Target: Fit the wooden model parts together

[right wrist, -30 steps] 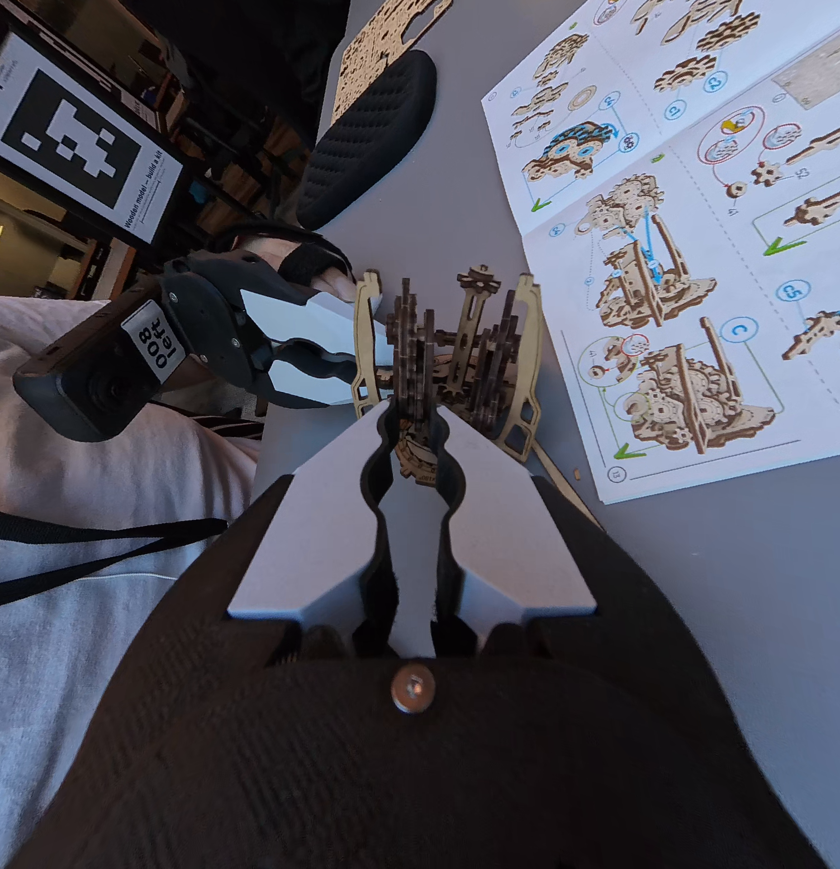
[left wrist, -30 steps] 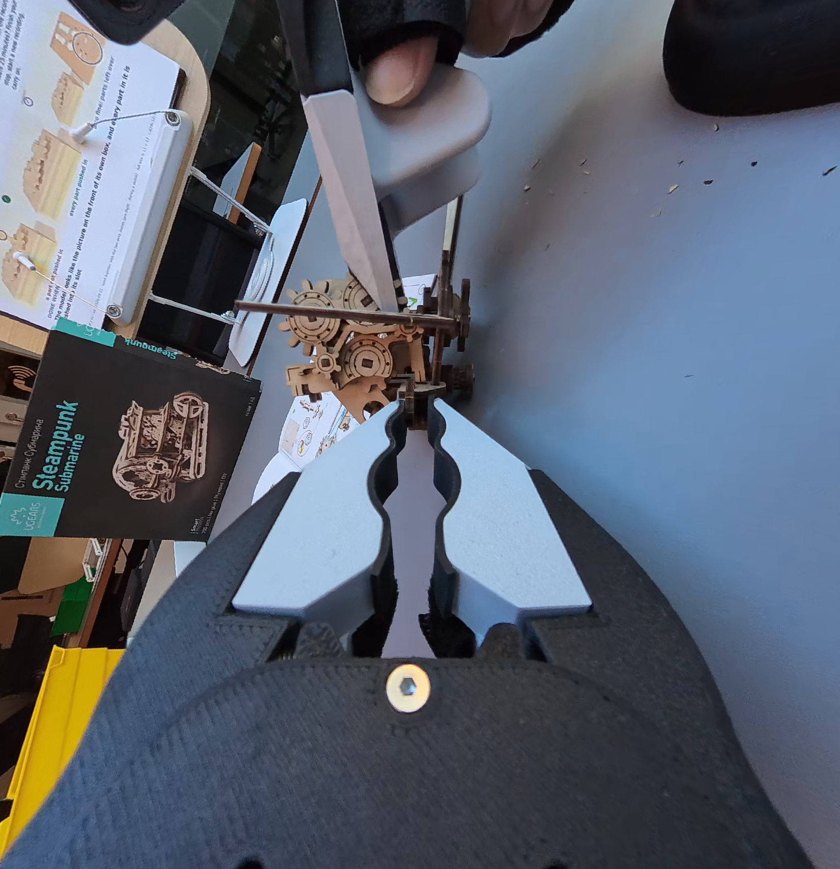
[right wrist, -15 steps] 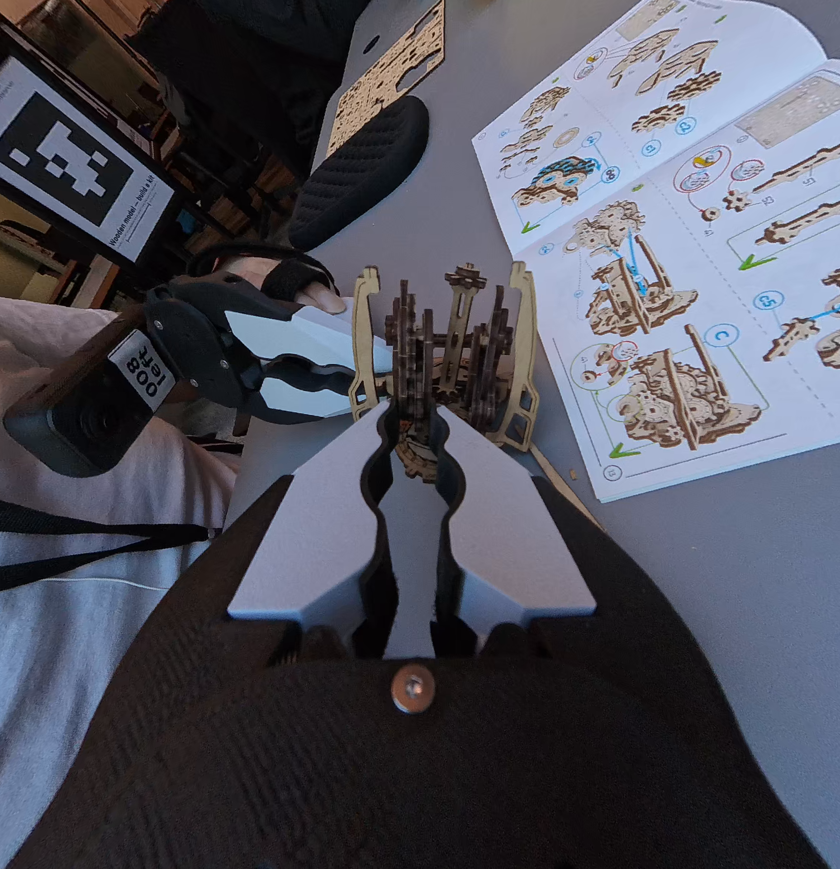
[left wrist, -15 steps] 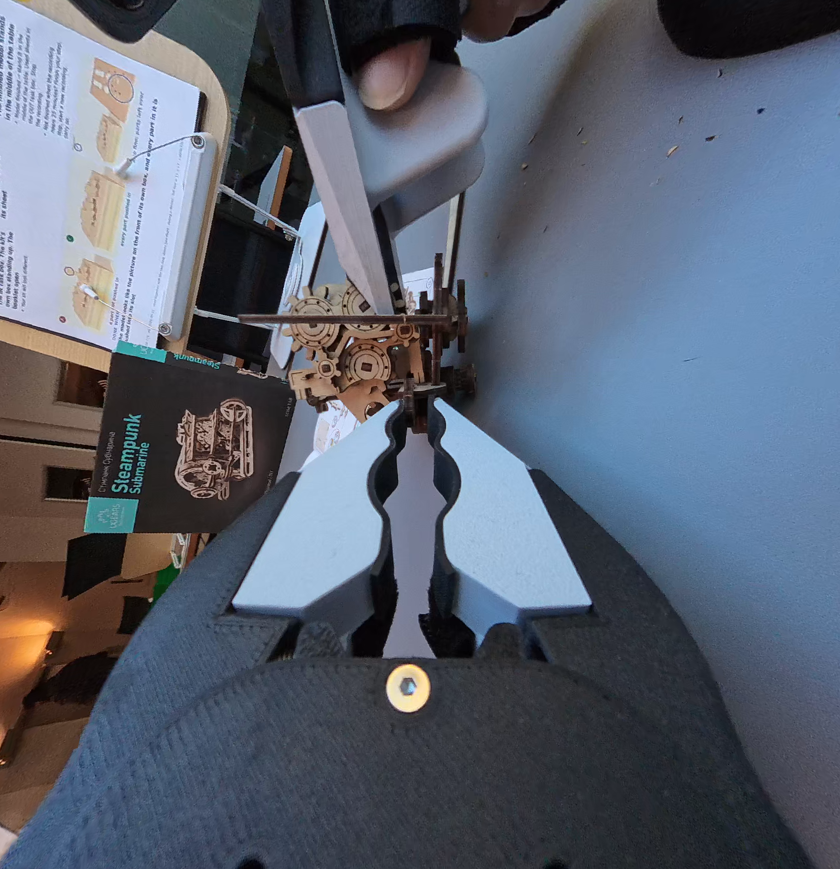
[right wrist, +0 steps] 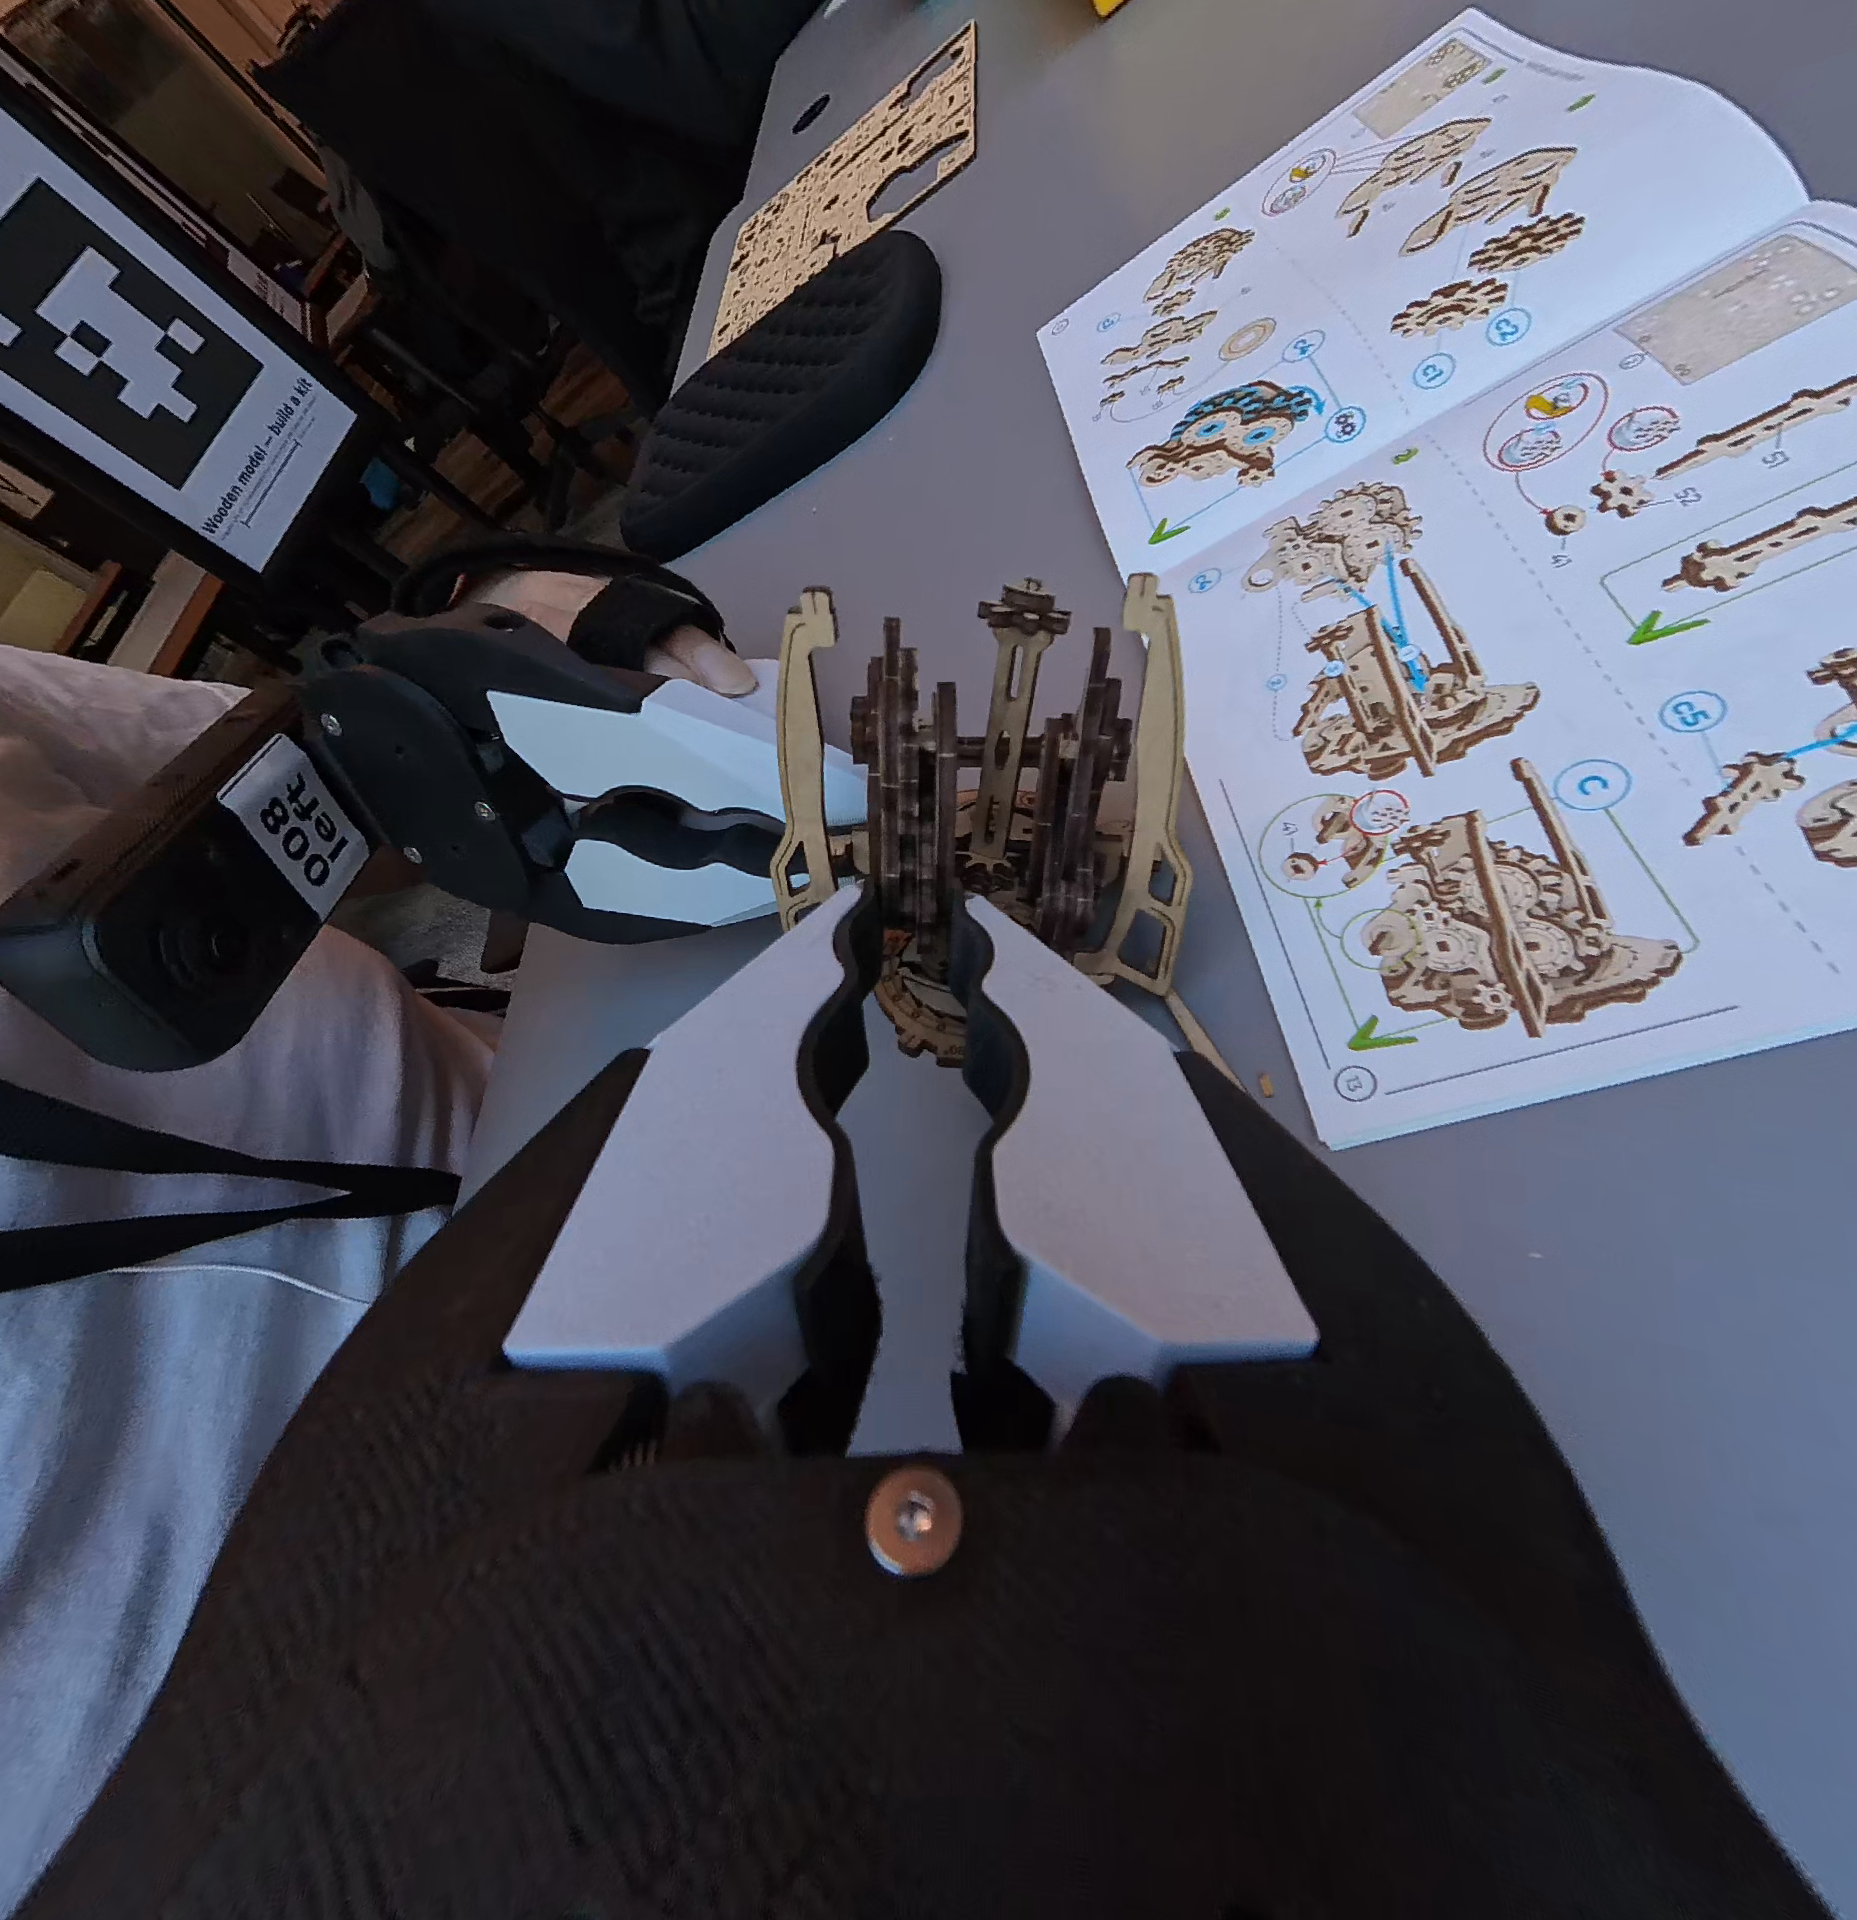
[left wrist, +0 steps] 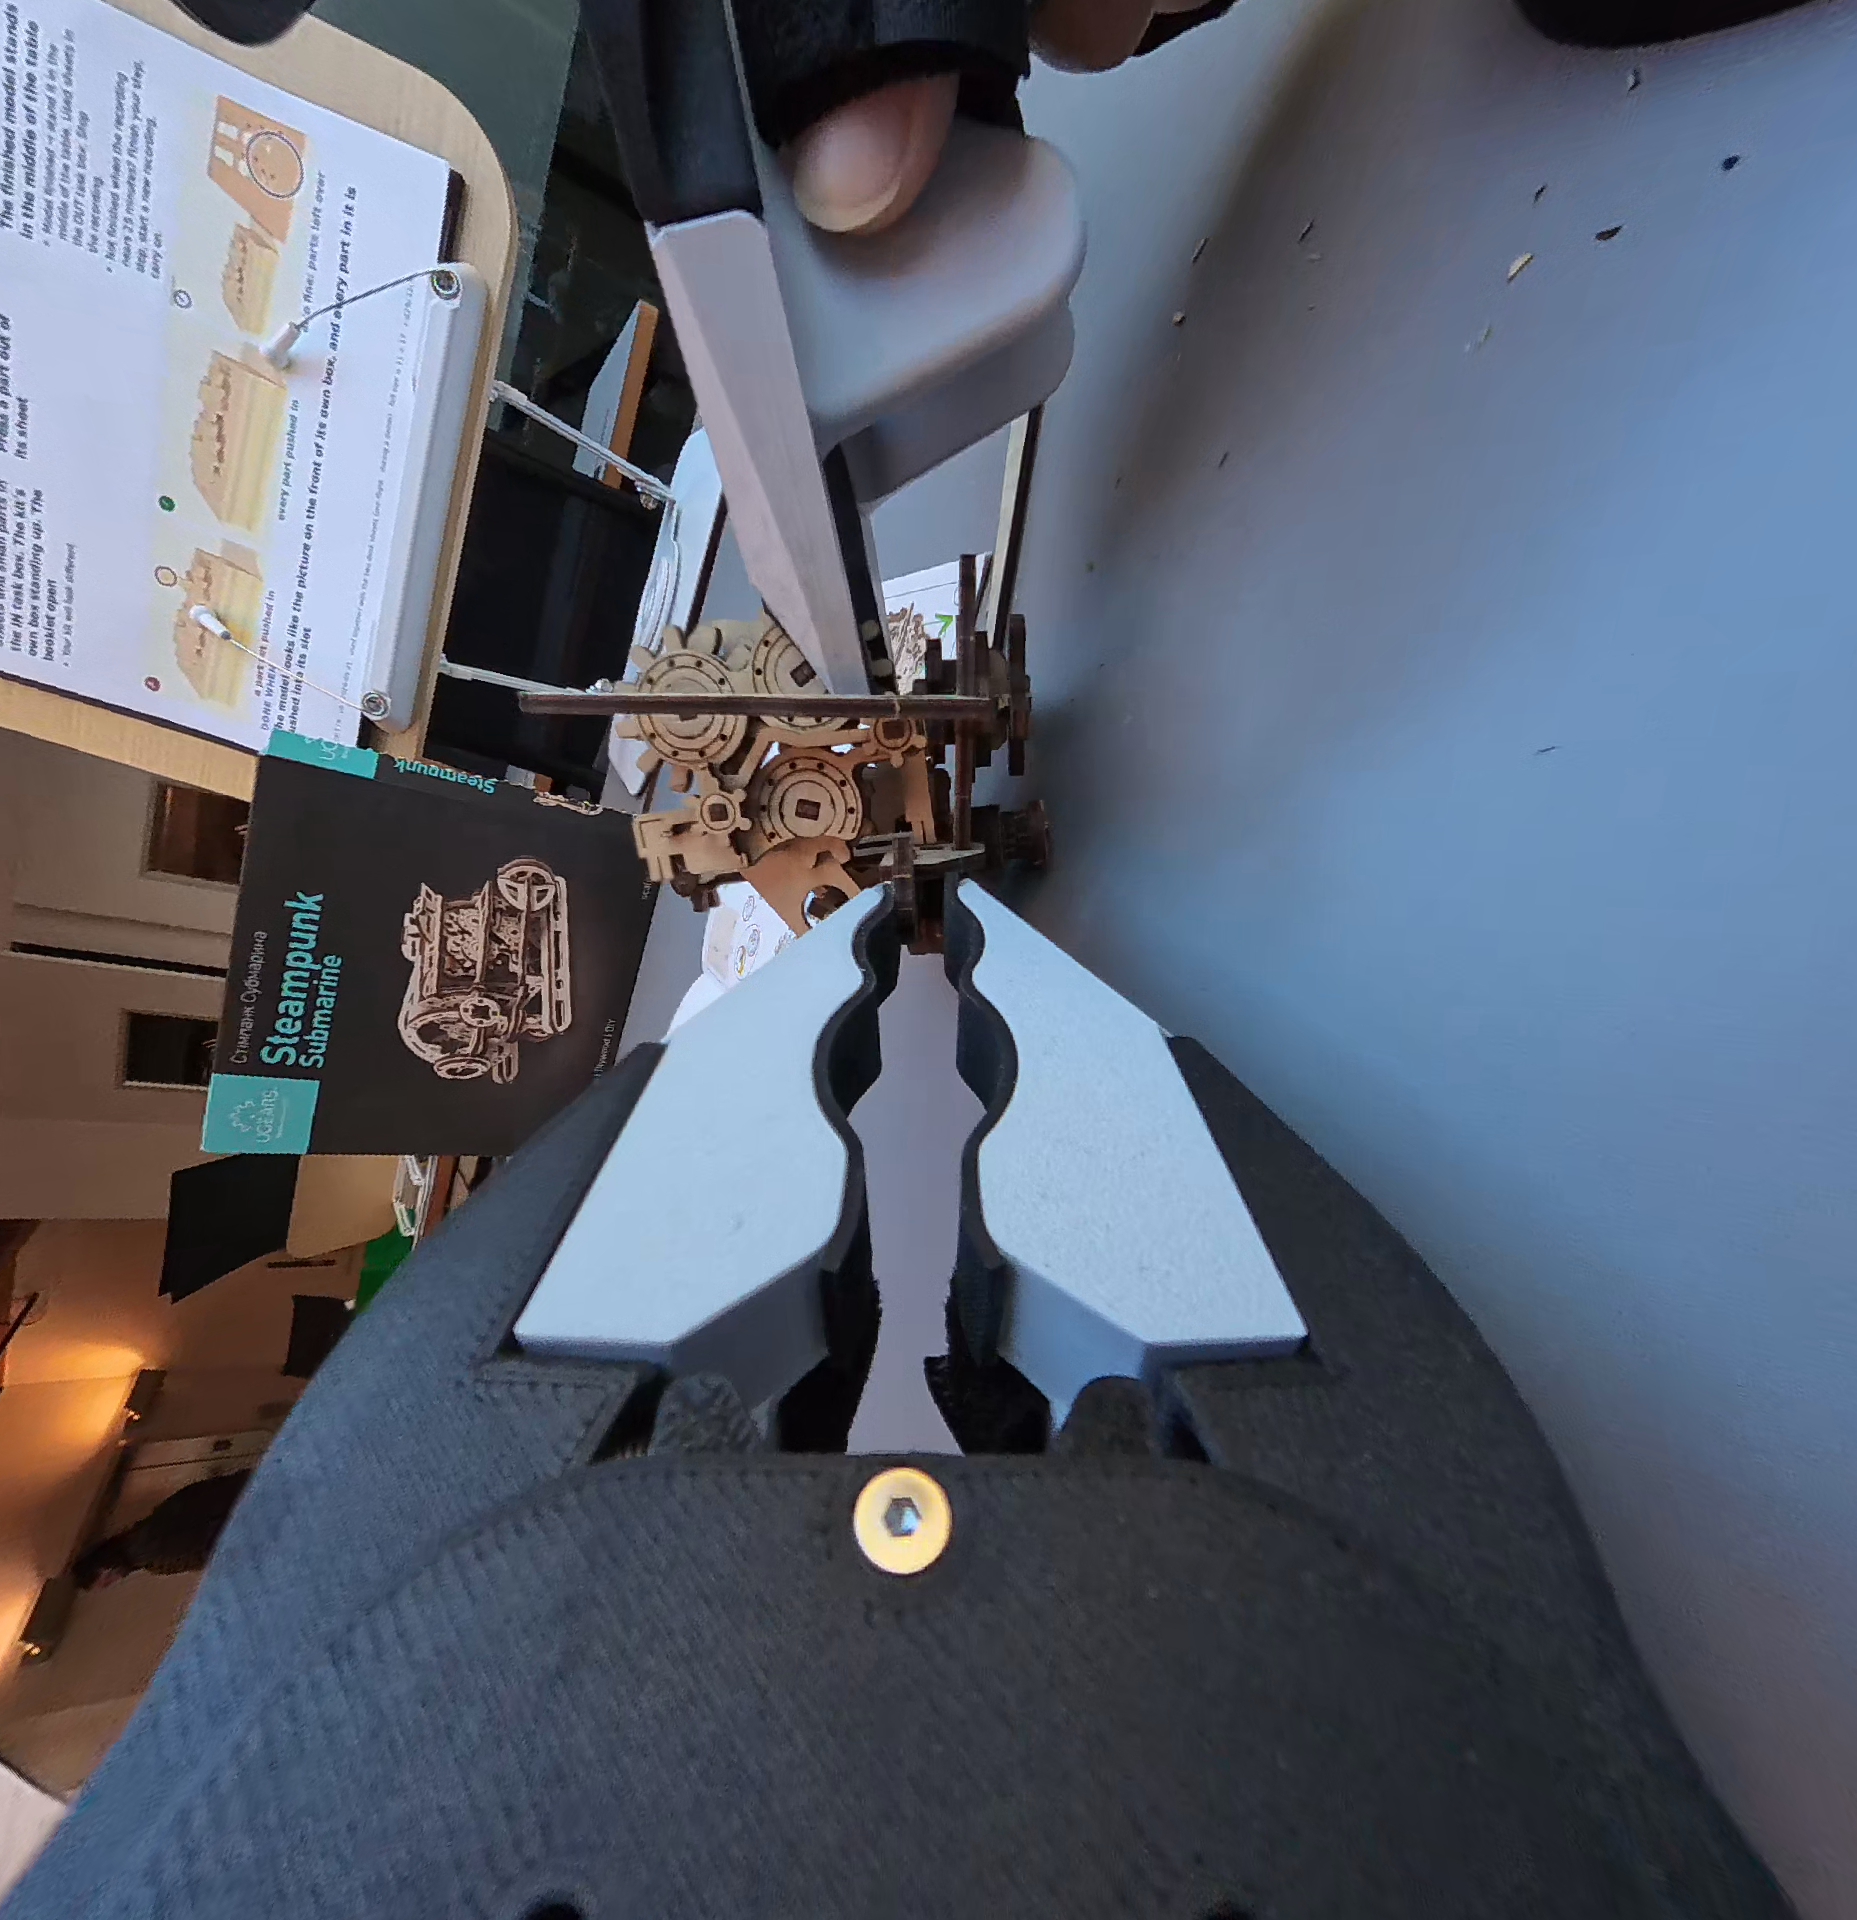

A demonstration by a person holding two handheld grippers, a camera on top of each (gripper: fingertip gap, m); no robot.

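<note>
The wooden model (right wrist: pixel 1017 748), a frame with several gears between two side plates, stands on the grey table (right wrist: pixel 1526 1351). My right gripper (right wrist: pixel 913 904) is shut on a gear stack in the model's near left part. My left gripper (right wrist: pixel 768 831) comes in from the left and is shut on the model's left side plate. In the left wrist view the left gripper (left wrist: pixel 919 904) pinches a thin dark edge of the model (left wrist: pixel 789 769). The right gripper (left wrist: pixel 862 665) comes down from above onto the gears, with a thumb on its finger.
An open instruction booklet (right wrist: pixel 1526 623) lies right of the model. A black pad (right wrist: pixel 789 405) and a punched parts sheet (right wrist: pixel 851 197) lie behind it. A dark kit box (left wrist: pixel 425 966) and a clipboard with a sheet (left wrist: pixel 176 364) stand at the table's far side. The tips of both grippers are at nearly the same place.
Both grippers keep their hold on the model. The views have shifted slightly: more of the booklet shows in the right view, and the box has drifted right in the left view.
</note>
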